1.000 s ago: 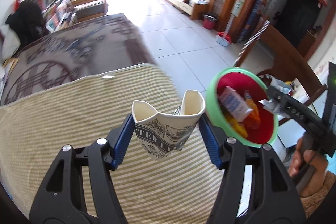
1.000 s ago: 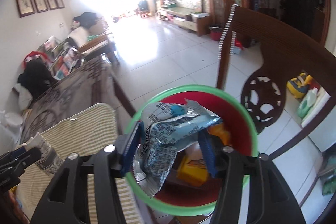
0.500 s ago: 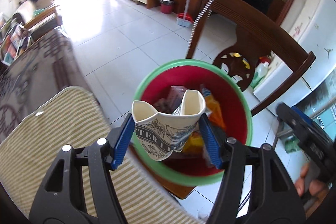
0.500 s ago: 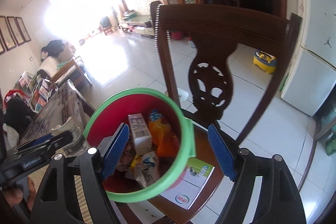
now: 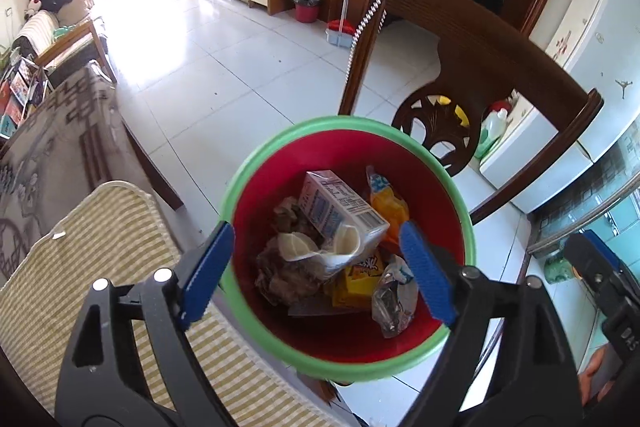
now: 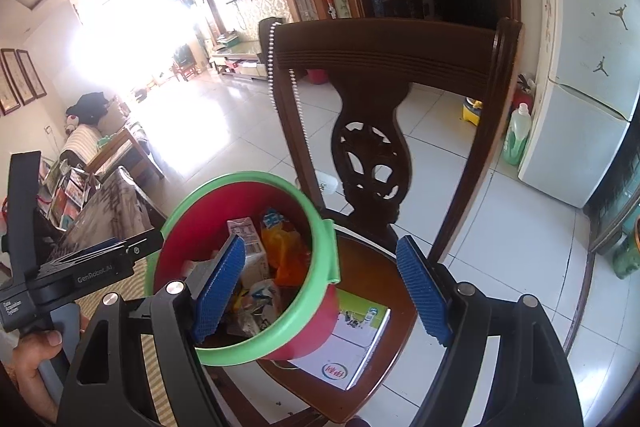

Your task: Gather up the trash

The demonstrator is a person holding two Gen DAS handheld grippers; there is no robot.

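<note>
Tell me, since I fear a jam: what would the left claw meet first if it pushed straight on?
Likely the crushed cup on the trash in the bin; the open left claw points into it. Depth is unclear.

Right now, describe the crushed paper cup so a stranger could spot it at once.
Find the dark wooden chair; on its seat stands a red bin with a green rim. Inside, among the trash, the crushed paper cup lies against a white milk carton. Unlike the orange and yellow wrappers beside it, it is off-white, with its folded mouth showing two pale hollows.
</note>
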